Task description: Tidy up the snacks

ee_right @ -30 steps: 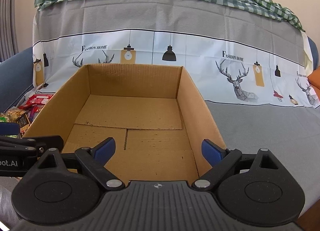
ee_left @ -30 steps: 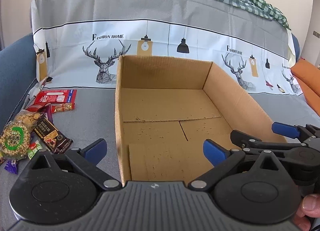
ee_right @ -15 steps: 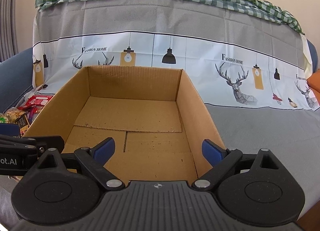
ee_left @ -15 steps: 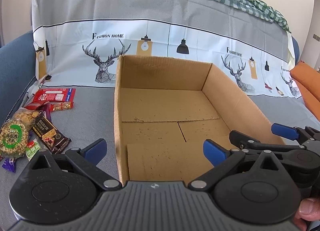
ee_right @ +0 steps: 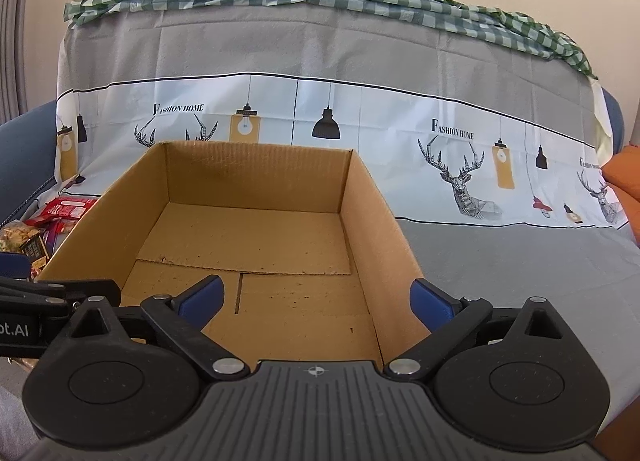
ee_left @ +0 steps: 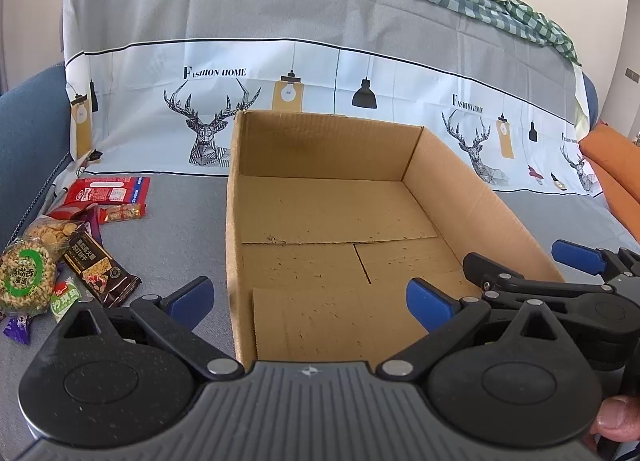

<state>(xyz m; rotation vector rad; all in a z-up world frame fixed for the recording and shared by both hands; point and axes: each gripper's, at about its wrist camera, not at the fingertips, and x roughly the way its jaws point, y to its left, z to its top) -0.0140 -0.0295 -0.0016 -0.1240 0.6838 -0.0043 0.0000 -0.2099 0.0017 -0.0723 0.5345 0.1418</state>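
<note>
Snack packets (ee_left: 72, 257) heaped left of open cardboard box (ee_left: 340, 221)

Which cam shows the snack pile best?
Left wrist: the snack pile lies in full view left of the box, wrappers readable. Right wrist catches only a sliver at its left edge, mostly hidden behind the box wall.

The cardboard box (ee_left: 340, 221) stands open at the top, and its floor is bare, so a gripper can go down into it from above. Its four upright walls block any way in from the side. Left of the box, a strip of grey cover (ee_left: 180, 237) is free up to the heap of snack packets (ee_left: 60, 253). Behind the box, the draped sofa back (ee_right: 320, 73) rises and closes the far side. Right of the box the cover lies free.
</note>
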